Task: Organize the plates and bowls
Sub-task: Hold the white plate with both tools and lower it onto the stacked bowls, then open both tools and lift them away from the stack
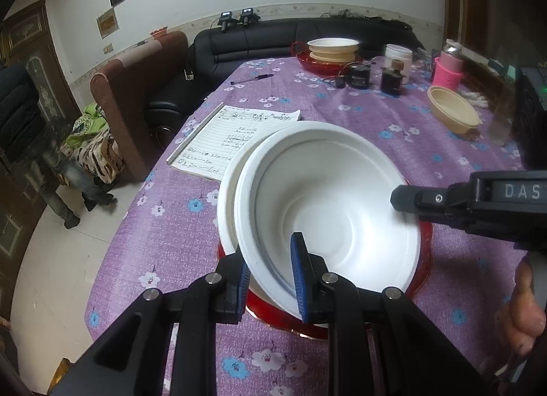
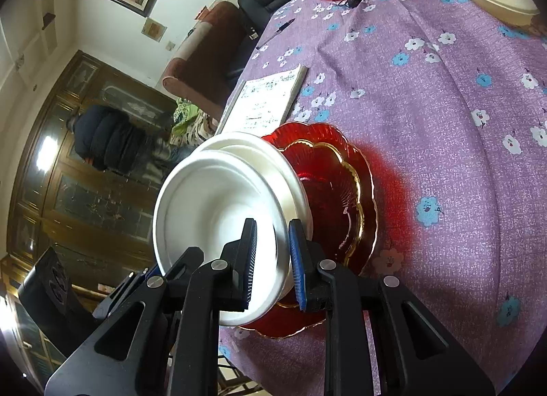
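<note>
Two white paper bowls sit nested and tilted over a stack of red glass plates (image 2: 345,191) with gold rims on the purple flowered tablecloth. The upper white bowl (image 1: 328,211) (image 2: 212,204) is gripped on both sides. My left gripper (image 1: 271,276) is shut on its near rim, blue pads on either side of the wall. My right gripper (image 2: 273,259) is shut on the opposite rim and reaches in from the right in the left wrist view (image 1: 401,198). The lower white bowl (image 1: 228,198) (image 2: 298,191) shows behind and under the upper one. The red plates (image 1: 425,259) peek out beneath.
A lined notebook (image 1: 225,136) lies just beyond the bowls, a pen (image 1: 253,79) farther back. A beige bowl (image 1: 453,112) stands at the right. Stacked bowls on a red dish (image 1: 330,51), jars and a pink bottle (image 1: 448,68) crowd the far edge. A person (image 2: 106,136) stands by the cabinet.
</note>
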{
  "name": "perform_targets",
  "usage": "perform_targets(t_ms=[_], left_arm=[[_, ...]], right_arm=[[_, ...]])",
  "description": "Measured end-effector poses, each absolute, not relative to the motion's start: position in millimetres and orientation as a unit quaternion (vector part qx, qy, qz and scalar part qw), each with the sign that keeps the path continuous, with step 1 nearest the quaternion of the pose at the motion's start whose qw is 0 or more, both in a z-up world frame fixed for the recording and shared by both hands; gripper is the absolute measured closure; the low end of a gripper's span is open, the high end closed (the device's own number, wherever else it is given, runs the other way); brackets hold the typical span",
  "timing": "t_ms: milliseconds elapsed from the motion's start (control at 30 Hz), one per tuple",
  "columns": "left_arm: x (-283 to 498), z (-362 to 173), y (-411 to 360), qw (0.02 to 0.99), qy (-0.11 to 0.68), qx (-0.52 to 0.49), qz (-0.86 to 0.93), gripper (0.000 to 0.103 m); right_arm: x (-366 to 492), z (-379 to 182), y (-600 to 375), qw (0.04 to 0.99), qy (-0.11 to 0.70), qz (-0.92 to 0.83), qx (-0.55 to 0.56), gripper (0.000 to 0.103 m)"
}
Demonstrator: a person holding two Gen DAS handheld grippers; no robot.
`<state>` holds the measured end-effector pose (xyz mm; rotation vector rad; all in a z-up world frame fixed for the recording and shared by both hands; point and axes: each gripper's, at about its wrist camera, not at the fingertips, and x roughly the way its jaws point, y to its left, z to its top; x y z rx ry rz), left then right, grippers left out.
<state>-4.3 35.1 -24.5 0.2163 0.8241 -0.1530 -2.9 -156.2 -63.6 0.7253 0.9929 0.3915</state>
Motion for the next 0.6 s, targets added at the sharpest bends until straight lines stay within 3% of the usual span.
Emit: perform_targets(t_ms=[200,333,600], left_arm=[[-13.0,-23.1,35.7,0.909,0.394,0.119,-0.068,0.08],[-19.7,-18.1,40.0,0.917,0.373,0.135,-0.04,0.046],[-29.2,-8.5,44.8,0.922,0.358,0.144,-0.021,0.045]], right_arm=[[-6.6,-62.7,-156.7,0.8,0.46,0.183,0.339,0.084],[-10.2,-61.3,-160.3,0.802,0.455,0.179,0.343,0.084],[-19.2,-57.9,-168.4,0.804,0.445,0.18,0.351,0.084]])
